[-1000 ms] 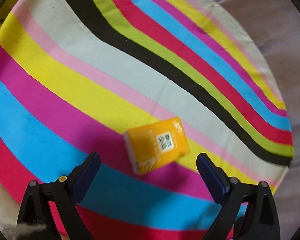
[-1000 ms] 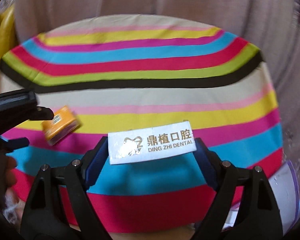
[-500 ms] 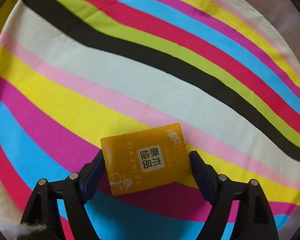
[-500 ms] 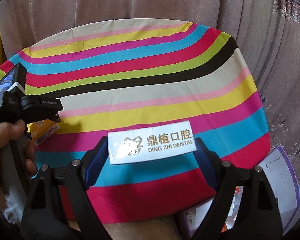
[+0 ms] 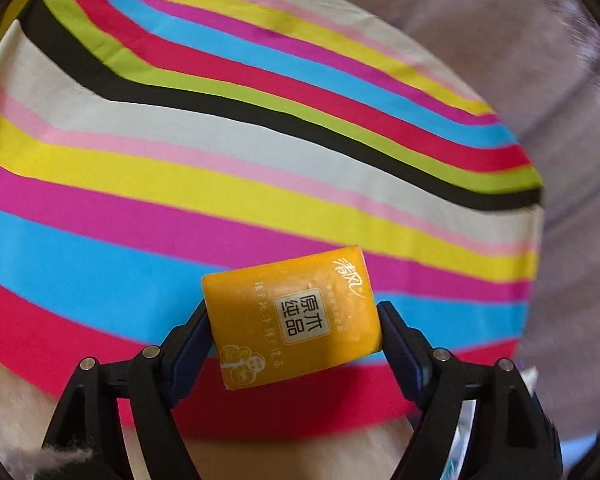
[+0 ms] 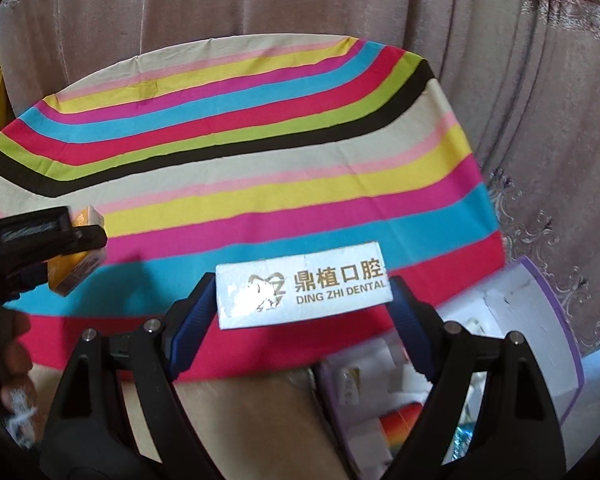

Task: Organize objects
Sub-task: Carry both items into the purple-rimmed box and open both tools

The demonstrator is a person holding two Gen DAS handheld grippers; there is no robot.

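Squeezing the orange tissue pack (image 5: pixel 292 318) in our left gripper (image 5: pixel 294 320), we lift it above the striped cloth (image 5: pixel 180 140) so it can move. Our right gripper (image 6: pixel 302 294) pinches the white dental box (image 6: pixel 302 290) by its ends, up near the open box (image 6: pixel 532 320).

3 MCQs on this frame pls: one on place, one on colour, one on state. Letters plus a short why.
1. Where is the orange tissue pack?
A between the left claw fingers
B flat on the striped cloth
C in the purple box

2. Colour of the box in the right claw?
A black
B white
C green

3. The right claw is:
A open, empty
B shut on the white box
C out of view

Key: 1 A, both pads press its sides; 2 B, white with gold lettering; 3 B, fingers clamp both its ends.
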